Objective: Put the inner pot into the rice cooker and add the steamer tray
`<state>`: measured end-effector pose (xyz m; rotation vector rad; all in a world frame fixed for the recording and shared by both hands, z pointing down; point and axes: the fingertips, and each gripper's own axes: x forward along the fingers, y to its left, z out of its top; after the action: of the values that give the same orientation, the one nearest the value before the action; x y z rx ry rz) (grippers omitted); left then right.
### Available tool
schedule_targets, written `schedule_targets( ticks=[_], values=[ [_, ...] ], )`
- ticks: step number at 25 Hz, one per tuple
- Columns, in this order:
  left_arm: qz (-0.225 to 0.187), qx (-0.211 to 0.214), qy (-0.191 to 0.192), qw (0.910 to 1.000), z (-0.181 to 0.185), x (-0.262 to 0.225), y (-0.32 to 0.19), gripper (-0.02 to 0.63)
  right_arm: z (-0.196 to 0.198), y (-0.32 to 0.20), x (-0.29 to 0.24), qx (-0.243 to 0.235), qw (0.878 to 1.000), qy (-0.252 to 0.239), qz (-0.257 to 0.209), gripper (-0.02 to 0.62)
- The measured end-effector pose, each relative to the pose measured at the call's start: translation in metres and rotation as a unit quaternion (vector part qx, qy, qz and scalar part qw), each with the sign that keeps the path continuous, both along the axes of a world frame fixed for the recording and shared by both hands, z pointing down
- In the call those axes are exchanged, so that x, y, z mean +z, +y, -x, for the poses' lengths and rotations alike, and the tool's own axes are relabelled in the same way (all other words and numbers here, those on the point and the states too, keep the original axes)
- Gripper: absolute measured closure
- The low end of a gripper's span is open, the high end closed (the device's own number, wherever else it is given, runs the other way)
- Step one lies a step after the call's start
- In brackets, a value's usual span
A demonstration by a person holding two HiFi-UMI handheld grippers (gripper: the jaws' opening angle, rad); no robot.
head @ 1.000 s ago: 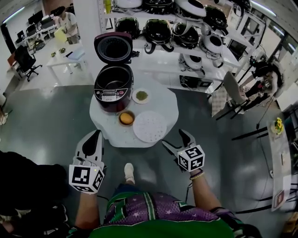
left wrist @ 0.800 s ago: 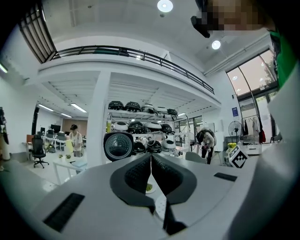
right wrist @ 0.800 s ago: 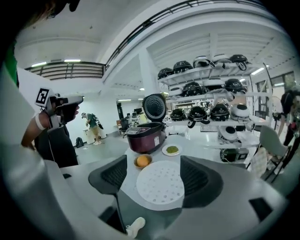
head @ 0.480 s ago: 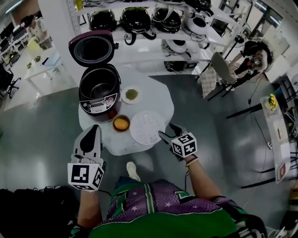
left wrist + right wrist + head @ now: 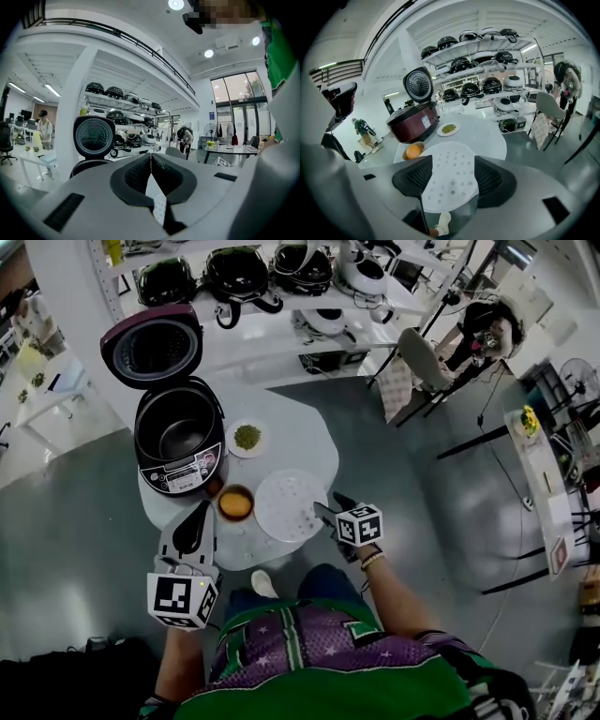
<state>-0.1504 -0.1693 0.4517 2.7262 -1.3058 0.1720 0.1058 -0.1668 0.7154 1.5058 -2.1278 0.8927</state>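
Already the inner pot point(image 5: 180, 435) sat in the open rice cooker point(image 5: 178, 480), its panel print too small to read. Left gripper point(image 5: 200, 514) was closed on nothing. Right gripper point(image 5: 324, 512), jaws just closing but still apart and unclamped, reached the steamer tray point(image 5: 289, 504) lying on the table point(image 5: 305, 448).

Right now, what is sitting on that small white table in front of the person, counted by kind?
Rice cooker, lid open: 1
Plate of green food: 1
Bowl with something orange inside: 1
White perforated steamer tray: 1
Total: 4
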Motion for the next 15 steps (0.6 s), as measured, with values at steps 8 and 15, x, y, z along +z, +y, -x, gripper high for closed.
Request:
schedule_targets(
  ticks=[8, 15],
  values=[
    [0.007, 0.014, -0.013, 0.9998, -0.017, 0.001, -0.021, 0.581, -0.004, -0.036, 0.040, -0.002, 1.000, 0.021, 0.021, 0.331],
    [0.030, -0.011, 0.002, 0.9995, -0.017, 0.004, -0.016, 0.581, -0.021, -0.049, 0.070, 0.026, 0.998, 0.051, 0.033, 0.363]
  ],
)
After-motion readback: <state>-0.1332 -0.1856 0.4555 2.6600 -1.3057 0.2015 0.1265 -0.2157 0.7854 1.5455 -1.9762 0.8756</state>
